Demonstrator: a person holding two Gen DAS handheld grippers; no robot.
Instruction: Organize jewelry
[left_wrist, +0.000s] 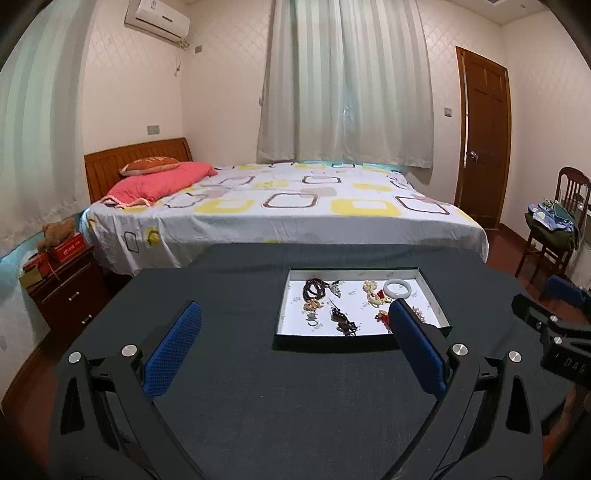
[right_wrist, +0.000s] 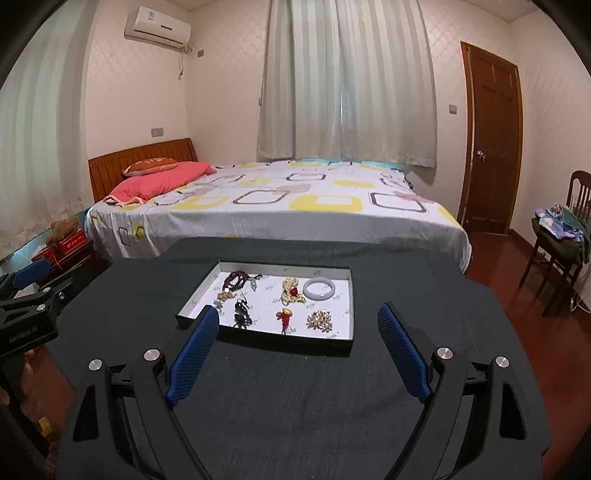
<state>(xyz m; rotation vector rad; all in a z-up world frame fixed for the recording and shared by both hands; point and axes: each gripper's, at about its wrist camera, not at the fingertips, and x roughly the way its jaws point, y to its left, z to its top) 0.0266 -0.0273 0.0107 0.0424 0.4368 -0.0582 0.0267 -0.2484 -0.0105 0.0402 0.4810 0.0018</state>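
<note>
A shallow black tray with a white floor lies on the dark table. In it lie several jewelry pieces: a pale jade bangle, dark red bead strands, a cream bead cluster with a red piece, a dark tassel piece, a small red and gold piece and a sparkly brooch. My left gripper is open and empty, short of the tray. My right gripper is open and empty, also short of the tray.
The table wears a dark cloth. Behind it stands a bed with a pink pillow. A nightstand is at the left, a chair with clothes at the right. Each gripper shows at the edge of the other's view.
</note>
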